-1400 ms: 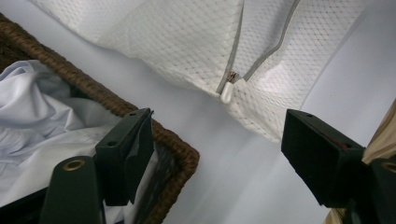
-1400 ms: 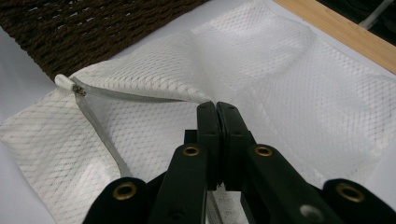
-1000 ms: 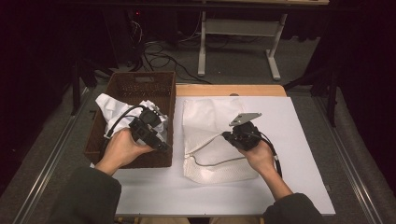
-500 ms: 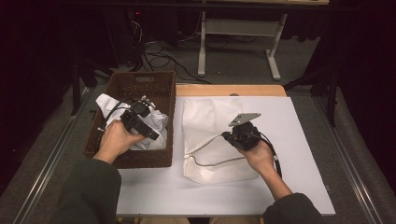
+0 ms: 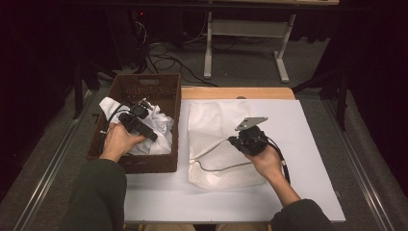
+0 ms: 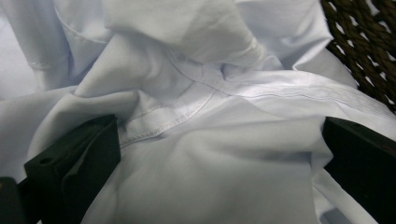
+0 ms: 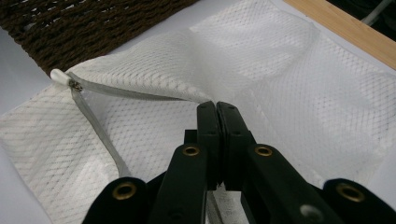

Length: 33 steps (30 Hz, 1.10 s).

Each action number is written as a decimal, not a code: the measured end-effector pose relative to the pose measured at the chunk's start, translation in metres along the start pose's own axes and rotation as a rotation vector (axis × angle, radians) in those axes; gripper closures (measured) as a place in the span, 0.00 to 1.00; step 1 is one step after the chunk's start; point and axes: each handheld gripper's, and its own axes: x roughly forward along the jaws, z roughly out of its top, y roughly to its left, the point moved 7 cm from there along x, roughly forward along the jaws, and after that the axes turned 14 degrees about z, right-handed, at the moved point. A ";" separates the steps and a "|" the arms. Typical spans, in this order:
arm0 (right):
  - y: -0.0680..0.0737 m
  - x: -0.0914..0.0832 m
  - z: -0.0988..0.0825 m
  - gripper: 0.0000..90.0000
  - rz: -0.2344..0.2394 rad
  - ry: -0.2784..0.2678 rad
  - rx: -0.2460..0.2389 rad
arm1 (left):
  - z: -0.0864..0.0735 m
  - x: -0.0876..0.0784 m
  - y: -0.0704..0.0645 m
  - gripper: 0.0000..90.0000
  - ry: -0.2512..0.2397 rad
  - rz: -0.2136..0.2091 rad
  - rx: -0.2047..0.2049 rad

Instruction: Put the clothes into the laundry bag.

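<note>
Two grippers at work on a bench: one over a basket of white cloth, one pinching a mesh bag.

High view: one brown woven basket [image 5: 166, 98] sits at the bench's left edge, holding crumpled white cloth [image 5: 161, 126]; the left gripper [image 5: 146, 133] hangs over it. One white mesh bag [image 5: 211, 120] lies mid-bench beside the basket, with bare white surface to its right and near side; the right gripper [image 5: 236, 140] rests on it. Left gripper view: the jaws stand wide apart, just opened, with cloth [image 6: 224, 154] bulging between them and basket weave [image 6: 359, 42] at upper right. Right gripper view: the jaws are clenched on the bag's [image 7: 289, 84] raised zipper edge; its zipper pull [image 7: 74, 85] lies left.
</note>
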 end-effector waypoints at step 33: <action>-0.005 -0.002 -0.010 0.99 -0.008 0.001 0.022 | 0.002 0.062 0.010 0.00 0.139 -0.043 -0.121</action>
